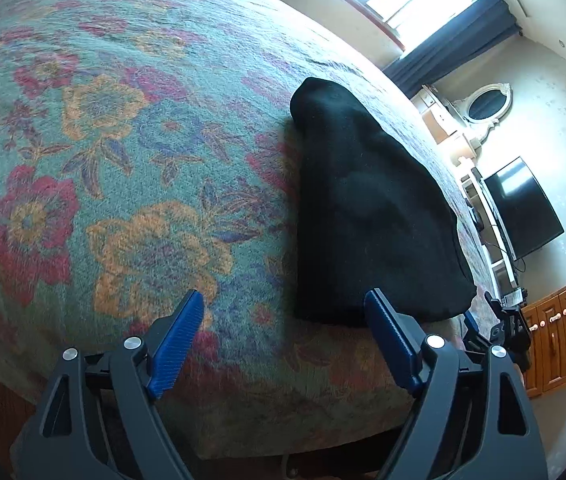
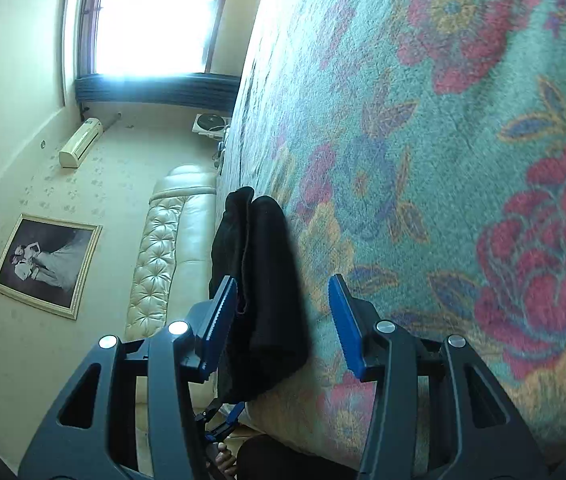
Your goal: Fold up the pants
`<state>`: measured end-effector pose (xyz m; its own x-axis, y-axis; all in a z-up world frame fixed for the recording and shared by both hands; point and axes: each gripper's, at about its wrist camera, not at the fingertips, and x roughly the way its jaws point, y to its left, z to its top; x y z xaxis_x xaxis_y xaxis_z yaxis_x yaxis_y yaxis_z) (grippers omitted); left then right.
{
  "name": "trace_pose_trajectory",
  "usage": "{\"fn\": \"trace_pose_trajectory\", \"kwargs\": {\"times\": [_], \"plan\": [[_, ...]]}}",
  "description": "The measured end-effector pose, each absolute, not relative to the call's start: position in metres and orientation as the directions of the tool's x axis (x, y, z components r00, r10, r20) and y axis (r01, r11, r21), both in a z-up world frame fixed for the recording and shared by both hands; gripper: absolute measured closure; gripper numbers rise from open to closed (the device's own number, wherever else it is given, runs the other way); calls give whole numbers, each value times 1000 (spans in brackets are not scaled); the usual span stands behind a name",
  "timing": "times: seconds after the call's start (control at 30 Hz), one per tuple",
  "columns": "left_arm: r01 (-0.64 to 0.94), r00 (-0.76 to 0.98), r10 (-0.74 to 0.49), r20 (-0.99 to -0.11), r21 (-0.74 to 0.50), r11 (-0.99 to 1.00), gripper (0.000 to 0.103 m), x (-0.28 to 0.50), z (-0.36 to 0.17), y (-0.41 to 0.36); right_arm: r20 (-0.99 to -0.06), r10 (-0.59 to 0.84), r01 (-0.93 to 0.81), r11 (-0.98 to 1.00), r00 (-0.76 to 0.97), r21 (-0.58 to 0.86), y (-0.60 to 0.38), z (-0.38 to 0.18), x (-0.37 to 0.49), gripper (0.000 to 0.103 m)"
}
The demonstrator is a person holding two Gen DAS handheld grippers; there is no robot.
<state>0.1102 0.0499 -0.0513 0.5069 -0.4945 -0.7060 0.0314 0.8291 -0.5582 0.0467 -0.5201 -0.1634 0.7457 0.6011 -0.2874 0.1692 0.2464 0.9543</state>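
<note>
I see the folded black pants (image 1: pixel 371 208) lying near the bed's (image 1: pixel 123 140) front edge. My left tool (image 1: pixel 285 308) is wide and empty; my right tool (image 2: pixel 283 292) is half open around the pants' end, not pressing. I read no writing.

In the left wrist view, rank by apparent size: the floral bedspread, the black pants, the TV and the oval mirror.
1. floral bedspread
2. black pants
3. TV
4. oval mirror

TV and mirror sit farther from the camera, so their true sizes stay unsure.
</note>
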Motion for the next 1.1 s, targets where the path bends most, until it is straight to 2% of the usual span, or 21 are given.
{"fn": "trace_pose_trajectory", "kwargs": {"times": [0.13,0.23,0.3,0.33,0.5,0.73,1.1], "plan": [[59,507,-435,-744,-474,879,20,95,-55,39,-344,528,194,319,776,928,-504,-155,20,51],[60,504,-403,-764,-434,899,18,90,-55,35,-415,500,205,421,760,884,-487,-147,10,37],[52,508,-385,-770,-419,907,18,90,-54,32,-457,480,210,482,749,851,-469,-142,6,23],[48,511,-376,-773,-411,910,18,89,-54,30,-469,462,206,512,753,834,-462,-139,2,21],[81,509,-325,-797,-331,940,18,84,-52,13,-587,361,190,715,725,673,-426,-121,-6,16],[100,546,-228,-806,-208,973,18,82,-49,-11,-708,205,187,881,676,434,-383,-111,-1,12],[93,617,-188,-764,-166,982,18,81,-26,-41,-711,157,104,945,685,309,-338,-98,-4,11]]}}
